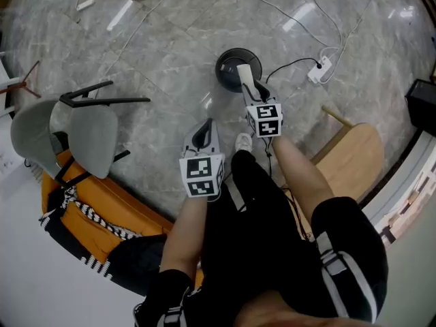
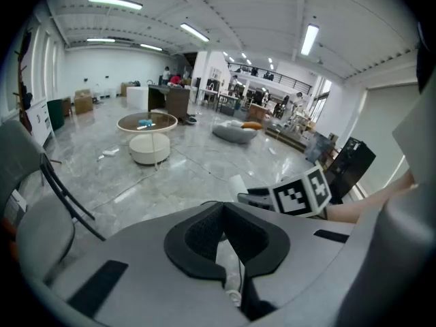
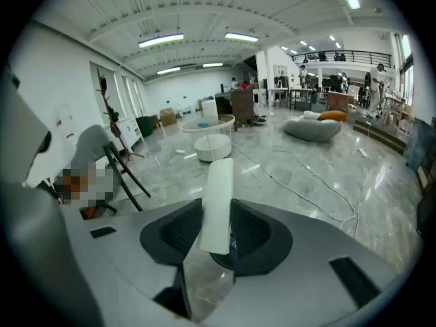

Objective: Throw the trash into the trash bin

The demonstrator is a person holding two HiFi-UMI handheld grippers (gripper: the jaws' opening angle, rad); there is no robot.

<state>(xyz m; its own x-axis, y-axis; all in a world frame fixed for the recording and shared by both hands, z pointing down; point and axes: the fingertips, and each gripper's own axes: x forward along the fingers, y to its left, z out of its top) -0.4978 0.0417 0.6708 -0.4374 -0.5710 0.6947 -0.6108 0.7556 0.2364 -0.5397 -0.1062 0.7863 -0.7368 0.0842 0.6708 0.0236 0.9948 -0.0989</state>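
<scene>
A white strip of trash [image 1: 243, 75] [image 3: 219, 199] is clamped between the pads of the right claw [image 1: 253, 94] [image 3: 218, 231] and is seen over the round black trash bin [image 1: 230, 61] on the marble floor [image 1: 170, 39], while the left claw [image 1: 203, 136] [image 2: 223, 231] is kept closed and empty.

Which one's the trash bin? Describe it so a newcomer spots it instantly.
On the grey marble floor, look just past the tip of the right gripper and the white strip it holds. The trash bin is the only dark, round thing there; the white power strip beside it is small, boxy and trails cables.
</scene>
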